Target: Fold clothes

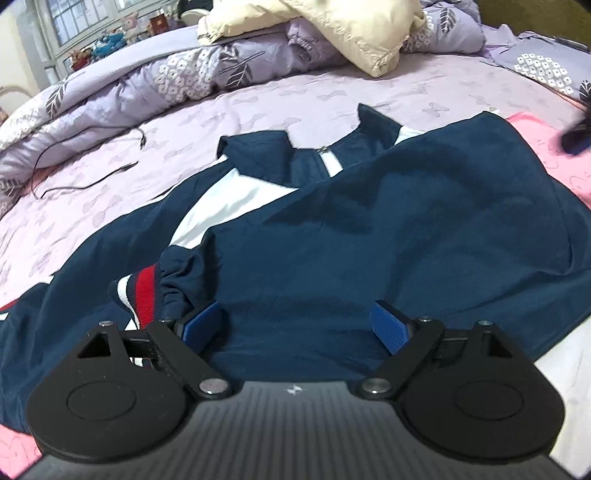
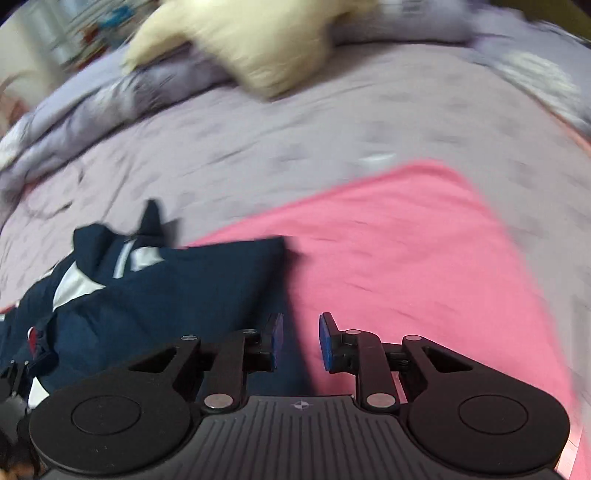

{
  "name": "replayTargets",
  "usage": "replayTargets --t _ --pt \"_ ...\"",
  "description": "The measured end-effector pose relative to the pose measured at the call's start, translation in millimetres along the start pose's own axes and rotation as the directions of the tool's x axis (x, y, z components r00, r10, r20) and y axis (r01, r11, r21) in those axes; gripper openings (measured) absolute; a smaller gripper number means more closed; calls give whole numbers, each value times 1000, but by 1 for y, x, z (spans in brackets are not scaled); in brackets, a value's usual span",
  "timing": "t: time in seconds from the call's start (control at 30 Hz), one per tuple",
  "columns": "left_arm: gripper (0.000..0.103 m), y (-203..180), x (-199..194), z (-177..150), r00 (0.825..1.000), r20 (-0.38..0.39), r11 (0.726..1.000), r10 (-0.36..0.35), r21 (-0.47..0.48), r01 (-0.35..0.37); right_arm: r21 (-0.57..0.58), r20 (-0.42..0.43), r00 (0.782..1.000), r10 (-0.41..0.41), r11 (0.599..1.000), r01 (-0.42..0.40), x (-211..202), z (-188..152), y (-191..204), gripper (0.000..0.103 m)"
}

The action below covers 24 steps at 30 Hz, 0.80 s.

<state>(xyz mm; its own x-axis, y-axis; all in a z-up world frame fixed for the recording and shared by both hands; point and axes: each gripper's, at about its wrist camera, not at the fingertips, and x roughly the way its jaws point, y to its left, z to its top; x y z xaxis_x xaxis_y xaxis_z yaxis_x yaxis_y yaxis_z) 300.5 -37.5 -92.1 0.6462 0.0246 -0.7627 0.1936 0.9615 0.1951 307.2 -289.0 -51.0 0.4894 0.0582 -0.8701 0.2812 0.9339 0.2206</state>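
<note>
- Navy jacket [image 1: 369, 221] lies spread on the bed [image 1: 258, 107], partly over a pink cloth [image 2: 406, 240].
- Left tool [image 1: 295, 325]: spread wide, empty.
- Right tool [image 2: 301, 339]: slightly parted, gripping nothing.

Lilac bed sheet [image 1: 332, 92], rumpled floral quilt [image 1: 166, 81], cream pillow [image 1: 351, 33], window [image 1: 81, 18] behind

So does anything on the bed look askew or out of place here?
Yes: a thin black cable lies loose across the lilac sheet, beside the navy jacket, whose collar end is rumpled.
</note>
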Motion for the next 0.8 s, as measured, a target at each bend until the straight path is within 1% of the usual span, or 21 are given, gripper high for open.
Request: replayTargets --t 0.03,0.07,0.1,0.13,0.17,0.2,0.23,0.27,0.3,0.33,0.37,0.43,0.5,0.53,0.57,0.6,0.63,0.67,0.7,0.73,0.8 --pt "90 3 1 -1 1000 -8 1000 0 -5 0 -39 -7 1000 11 999 -11 23 9 8 21" --pt "91 7 2 -2 1000 -18 1000 -2 -15 1 -73 -22 1000 -10 997 8 49 16 12 24" --pt "91 12 3 -4 1000 -27 1000 -6 -27 5 -61 -33 999 -38 997 36 70 18 9 25" --pt "90 17 0 -3 999 -36 999 -19 -47 17 -1 -19 999 -42 999 42 73 21 6 28" --pt "89 22 -3 -3 998 -45 997 -32 -66 29 45 -20 999 -37 998 38 66 24 8 30" --pt "88 26 -8 -3 998 -51 996 -46 -84 41 71 -42 999 -31 997 34 58 26 11 30" --pt "88 29 -17 -2 997 -41 993 -65 -101 61 53 -52 998 -45 997 48 48 24 18 28" --pt "88 39 -27 -3 995 -23 987 -99 -133 95 -14 -48 994 -96 995 95 35 20 30 29" --pt "88 48 -37 -3 991 -4 978 -131 -163 129 -101 -47 986 -160 983 154 23 13 46 30" --pt "89 59 -46 -4 987 14 967 -161 -196 161 -189 -55 979 -198 964 185 11 6 63 31" --pt "89 73 -55 -4 983 21 953 -181 -242 181 -244 -70 980 -185 956 163 2 -3 79 33" --pt "89 103 -69 -5 979 27 924 -200 -327 198 -308 -111 988 -107 949 68 -15 -23 108 40" --pt "89 139 -75 -15 980 13 898 -197 -400 185 -332 -183 981 -61 943 -4 -11 -43 133 54" --pt "89 157 -78 -21 981 6 882 -195 -436 178 -347 -236 969 -71 938 -15 3 -55 141 63" --pt "89 175 -81 -26 981 -1 866 -194 -470 171 -353 -272 954 -122 936 19 18 -62 148 63" --pt "89 194 -84 -32 982 -8 849 -191 -504 161 -349 -289 939 -184 934 76 28 -66 154 70" --pt "89 213 -88 -38 984 -17 835 -177 -532 141 -346 -306 920 -246 929 133 39 -70 160 73" --pt "89 232 -92 -44 986 -21 819 -163 -561 124 -346 -316 912 -262 927 147 38 -70 169 60" --pt "89 252 -96 -52 989 -10 797 -147 -594 113 -349 -320 915 -246 928 127 29 -66 181 59" --pt "89 273 -99 -61 991 0 770 -130 -629 101 -367 -310 924 -226 925 103 18 -64 194 60" --pt "89 313 -101 -78 997 5 713 -78 -699 60 -419 -278 943 -185 907 55 -1 -62 218 67"
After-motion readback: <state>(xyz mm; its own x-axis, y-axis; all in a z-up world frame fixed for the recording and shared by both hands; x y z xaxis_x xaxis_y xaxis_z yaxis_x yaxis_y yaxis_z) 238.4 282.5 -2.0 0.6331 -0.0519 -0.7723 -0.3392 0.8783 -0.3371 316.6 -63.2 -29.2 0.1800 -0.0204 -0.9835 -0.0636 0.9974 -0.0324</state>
